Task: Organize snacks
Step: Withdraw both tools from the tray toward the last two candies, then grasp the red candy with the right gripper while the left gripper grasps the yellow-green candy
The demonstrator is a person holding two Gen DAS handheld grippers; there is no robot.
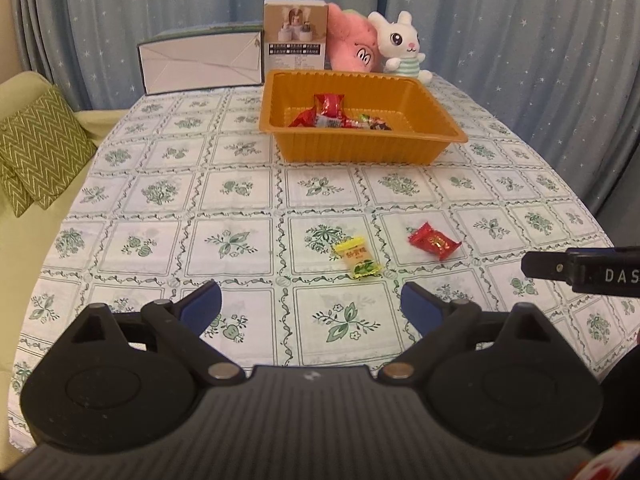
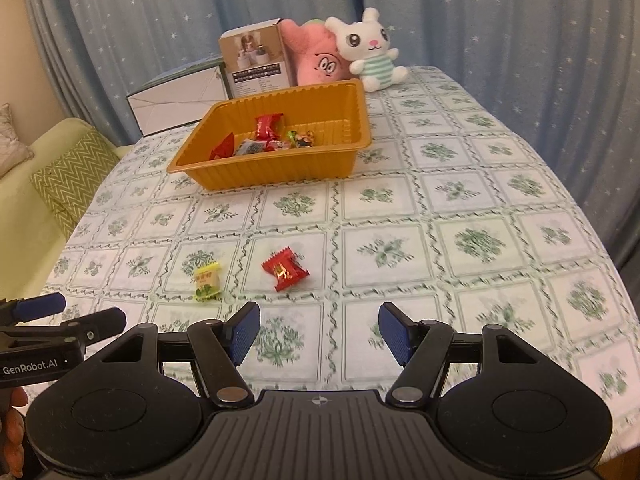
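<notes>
Blue star-print curtains close off the room behind a worktop spread with a white cloth of green floral squares, and at its far end sit an orange tray, two boxes and a pair of plush toys. The tray already holds several wrapped snacks; two are left on the cloth near you — a yellow candy and, just beside it to the right, a red candy. Your left gripper hangs above the cloth with its jaws released and nothing between the blue pads, the yellow candy lying just ahead of it and a little right. Your right gripper is likewise spread and empty, with the red candy just ahead and slightly left of its gap. Expect both pieces to be very light, with a firmer lump in the middle and thin, crinkly, probably slick film at the crimped ends. Take each across its padded middle rather than by the flat end seals — the ends would likely fold or slip from the pads. Because they lie flat on soft cloth, you'll probably need the fingertips right down at the surface, and watch you don't pinch the cloth along with the wrapper.
</notes>
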